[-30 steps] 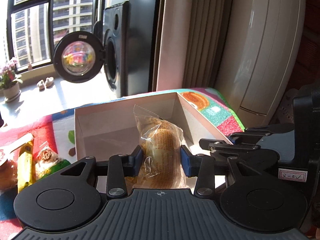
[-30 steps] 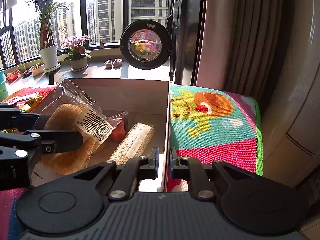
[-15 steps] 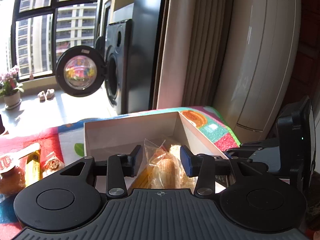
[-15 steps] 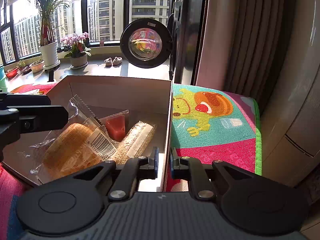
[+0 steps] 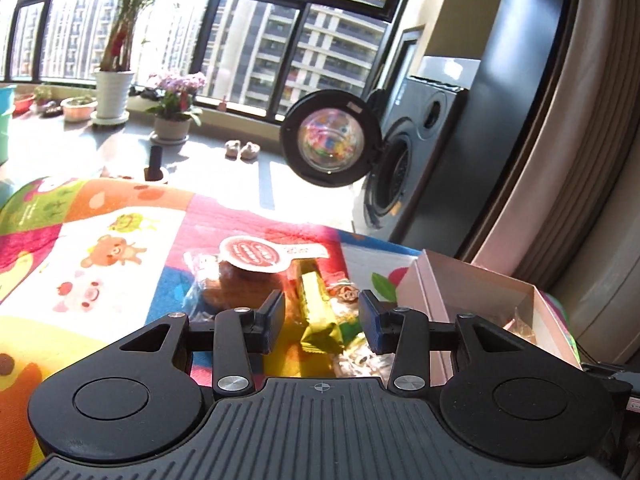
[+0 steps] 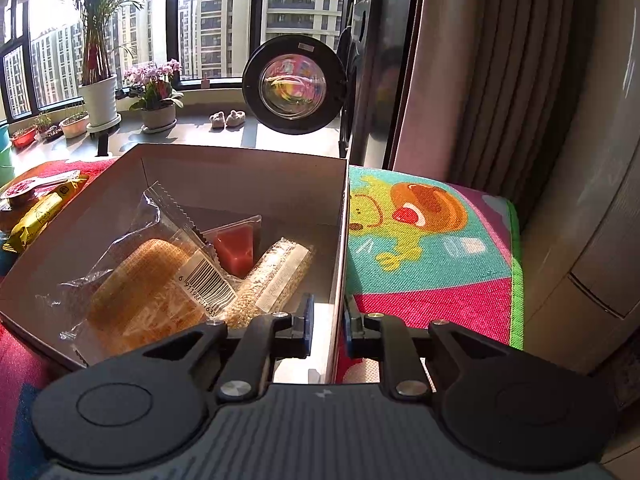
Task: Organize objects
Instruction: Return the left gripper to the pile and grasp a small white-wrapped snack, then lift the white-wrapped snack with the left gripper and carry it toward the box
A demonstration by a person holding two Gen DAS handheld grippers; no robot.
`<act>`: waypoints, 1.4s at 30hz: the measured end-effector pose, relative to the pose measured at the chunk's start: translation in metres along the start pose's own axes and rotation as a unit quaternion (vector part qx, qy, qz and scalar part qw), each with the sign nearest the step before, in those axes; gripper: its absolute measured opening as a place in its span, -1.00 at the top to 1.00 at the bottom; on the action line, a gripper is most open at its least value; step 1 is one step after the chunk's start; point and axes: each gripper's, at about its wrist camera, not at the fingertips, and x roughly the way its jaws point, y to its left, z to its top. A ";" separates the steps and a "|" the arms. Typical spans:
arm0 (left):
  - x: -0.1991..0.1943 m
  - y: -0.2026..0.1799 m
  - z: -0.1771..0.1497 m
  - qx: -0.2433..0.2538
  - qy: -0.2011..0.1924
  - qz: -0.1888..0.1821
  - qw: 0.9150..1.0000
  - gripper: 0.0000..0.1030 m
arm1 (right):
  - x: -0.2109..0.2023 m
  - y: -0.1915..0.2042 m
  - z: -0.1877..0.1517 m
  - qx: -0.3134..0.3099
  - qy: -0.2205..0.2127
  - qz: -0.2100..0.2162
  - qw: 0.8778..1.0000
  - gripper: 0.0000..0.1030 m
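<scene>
A pale cardboard box sits on the colourful play mat. Inside it lie a wrapped bread roll, a red jelly pack and a grain bar. My right gripper is shut on the box's right wall. My left gripper is open with nothing between its fingers, hovering over loose snacks left of the box: a yellow bar, a cup with a red lid and a small wrapped sweet.
The play mat spreads left and the mat continues right of the box. Beyond stand a washing machine with its round door swung open, potted plants on the sill, and curtains at right.
My left gripper let go of the bread roll into the box, opened, and swung left over the loose snacks. The right gripper stayed on the box wall.
</scene>
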 end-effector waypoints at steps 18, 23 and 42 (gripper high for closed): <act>0.066 -0.024 -0.028 -0.021 0.126 -0.007 0.992 0.14 | -0.004 0.001 -0.002 -0.001 0.007 0.003 1.000 0.69; 0.075 -0.033 -0.034 -0.001 0.125 0.003 0.992 0.05 | -0.004 -0.003 -0.002 0.009 0.005 0.008 1.000 0.69; -0.018 0.017 -0.058 0.089 0.146 -0.007 0.985 0.16 | -0.008 -0.009 -0.006 0.023 -0.008 0.016 1.000 0.79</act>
